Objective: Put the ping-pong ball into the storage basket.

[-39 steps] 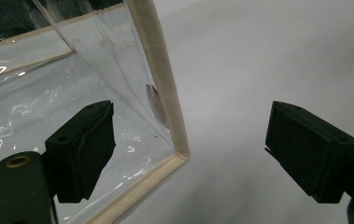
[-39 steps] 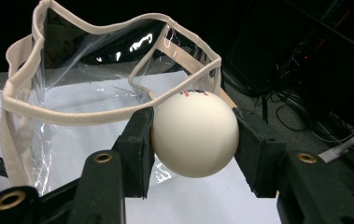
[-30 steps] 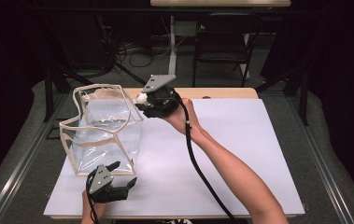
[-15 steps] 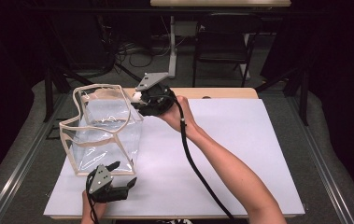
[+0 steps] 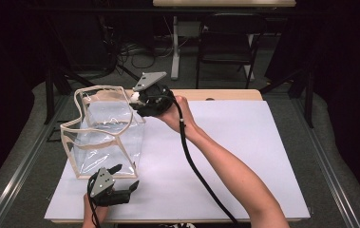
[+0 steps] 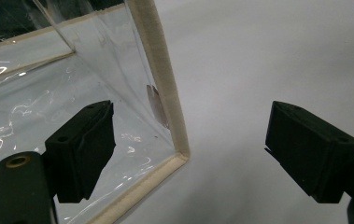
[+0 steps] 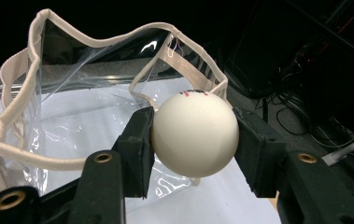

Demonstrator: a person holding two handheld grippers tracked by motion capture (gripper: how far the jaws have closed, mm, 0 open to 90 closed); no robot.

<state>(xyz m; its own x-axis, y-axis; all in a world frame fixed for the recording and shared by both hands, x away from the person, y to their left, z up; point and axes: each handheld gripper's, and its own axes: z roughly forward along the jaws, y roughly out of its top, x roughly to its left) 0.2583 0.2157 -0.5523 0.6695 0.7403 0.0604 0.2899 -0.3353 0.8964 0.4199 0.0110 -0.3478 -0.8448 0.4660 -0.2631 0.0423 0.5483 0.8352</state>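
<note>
Fingers of the right gripper clamp a white ball from both sides in the right gripper view, above the rim of a clear bag. Left gripper view: left gripper fingers stand wide apart, gripping nothing, astride the bag's lower corner edge. High view: right gripper holds the ball over the bag's rear rim; left gripper rests on the table.
</note>
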